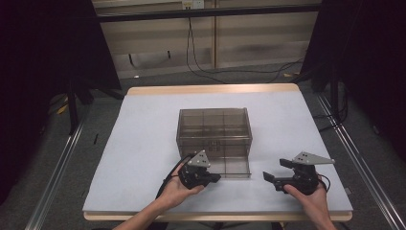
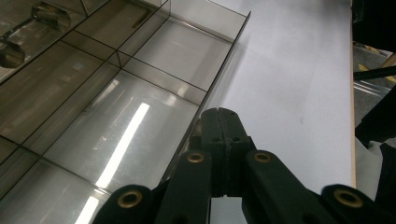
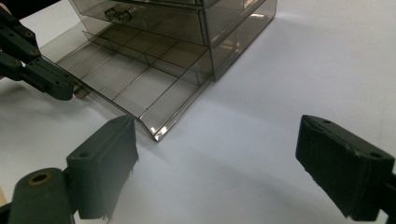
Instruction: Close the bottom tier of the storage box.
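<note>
Your work centres on the smoky clear drawer cabinet (image 1: 214, 132) in the middle of the high view, on the white bench (image 1: 143, 158). Its bottom drawer (image 1: 230, 167) is pulled out toward the lower edge of the frame, resting flat on the bench, so its divided compartments lie open from above.

Your left gripper (image 1: 214, 178) sits at the lower centre of the high view, at the drawer's front left corner. Its jaws are clenched together; in the left gripper view they meet right at the drawer's front wall (image 2: 219, 74), and the right gripper view shows the tip beside a small handle-like piece (image 3: 81, 91) on that front. Whether the tip actually pinches it, you cannot tell from here. Held there, low and level, it looks placed to slide the drawer in or out.

Your right gripper (image 1: 269, 178) waits at the lower right, well apart from the drawer, jaws released and wide with nothing between them, probably standing by.

Count: one cabinet, one drawer pulled out, at least one more drawer above it with its own handle (image 3: 116, 13), and two grippers. The compartments in view look bare.
</note>
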Tool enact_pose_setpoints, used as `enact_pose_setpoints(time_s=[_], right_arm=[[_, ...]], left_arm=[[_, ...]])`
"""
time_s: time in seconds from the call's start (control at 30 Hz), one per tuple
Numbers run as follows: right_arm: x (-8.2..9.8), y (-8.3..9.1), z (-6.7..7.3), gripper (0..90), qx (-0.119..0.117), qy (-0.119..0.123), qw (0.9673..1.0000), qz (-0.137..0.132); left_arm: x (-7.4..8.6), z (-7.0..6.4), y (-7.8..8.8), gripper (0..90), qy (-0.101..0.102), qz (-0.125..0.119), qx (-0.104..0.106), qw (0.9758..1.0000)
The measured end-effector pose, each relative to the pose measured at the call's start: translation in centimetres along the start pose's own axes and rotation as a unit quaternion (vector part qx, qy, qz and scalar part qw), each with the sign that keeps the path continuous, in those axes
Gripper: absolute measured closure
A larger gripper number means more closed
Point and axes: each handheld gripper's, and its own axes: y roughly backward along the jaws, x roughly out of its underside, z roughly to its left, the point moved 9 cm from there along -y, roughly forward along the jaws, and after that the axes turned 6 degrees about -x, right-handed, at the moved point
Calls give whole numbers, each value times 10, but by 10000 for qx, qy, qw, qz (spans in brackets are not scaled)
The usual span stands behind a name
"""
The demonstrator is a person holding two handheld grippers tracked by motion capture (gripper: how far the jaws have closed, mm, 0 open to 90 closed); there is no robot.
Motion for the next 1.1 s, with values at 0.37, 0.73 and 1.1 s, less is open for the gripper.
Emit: enact_pose_setpoints(time_s=[0.37, 0.73, 1.1], right_arm=[[0, 0, 0, 125, -10, 15, 10000, 5], [0, -1, 1, 125, -9, 41, 10000, 35], [1, -1, 1, 125, -19, 40, 10000, 43]], left_arm=[[-1, 2, -1, 900, 110, -36, 17, 9999], [-3, 6, -3, 900, 108, -31, -15, 9999], [-2, 10, -3, 900, 178, -92, -73, 9998]])
